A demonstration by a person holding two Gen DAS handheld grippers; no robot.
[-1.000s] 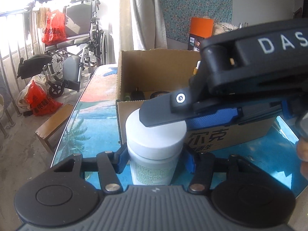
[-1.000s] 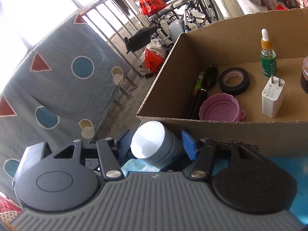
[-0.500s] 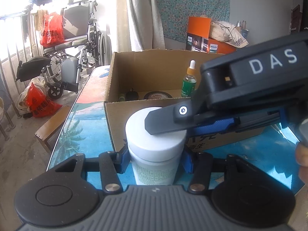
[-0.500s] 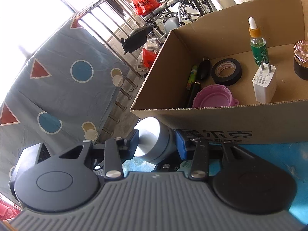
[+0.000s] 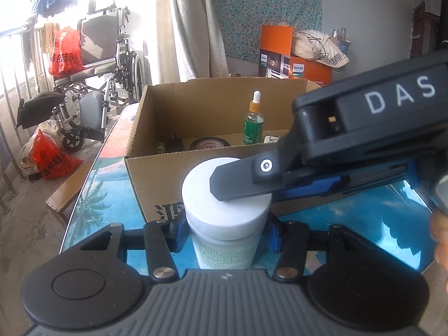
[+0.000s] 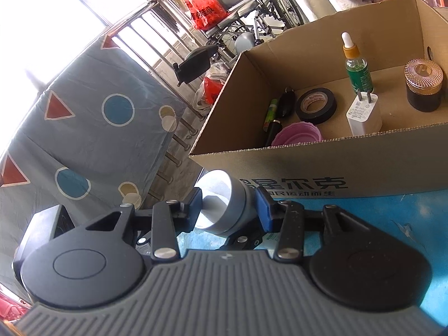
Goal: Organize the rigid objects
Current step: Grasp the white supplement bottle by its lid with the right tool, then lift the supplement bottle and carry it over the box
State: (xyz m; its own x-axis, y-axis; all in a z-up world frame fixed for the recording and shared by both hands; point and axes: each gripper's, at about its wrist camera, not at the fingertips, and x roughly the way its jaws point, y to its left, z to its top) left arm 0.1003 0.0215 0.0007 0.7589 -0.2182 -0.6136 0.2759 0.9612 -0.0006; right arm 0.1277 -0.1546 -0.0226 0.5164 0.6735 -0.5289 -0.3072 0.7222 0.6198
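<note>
My left tool (image 5: 225, 233) clamps the body of a white jar (image 5: 224, 240), upright on the blue bench (image 5: 364, 224) just before the cardboard box (image 5: 156, 184). My right tool (image 6: 229, 208) has just been closing and now pinches the jar's white lid (image 5: 226, 196) from the side. Inside the box stand a green dropper bottle (image 6: 358, 72), a white charger (image 6: 362, 114) and a dark jar (image 6: 424, 84); black tape (image 6: 316, 105) and a pink lid (image 6: 296, 135) lie flat.

A lived-in home, by the look of its clutter: a wheelchair (image 5: 92, 84) hung with a red bag (image 5: 65, 51) stands far left by a railed window, a curtain (image 5: 179, 25) beside it, patterned cloth (image 5: 266, 14) on the far wall, and a table (image 5: 364, 224) near.
</note>
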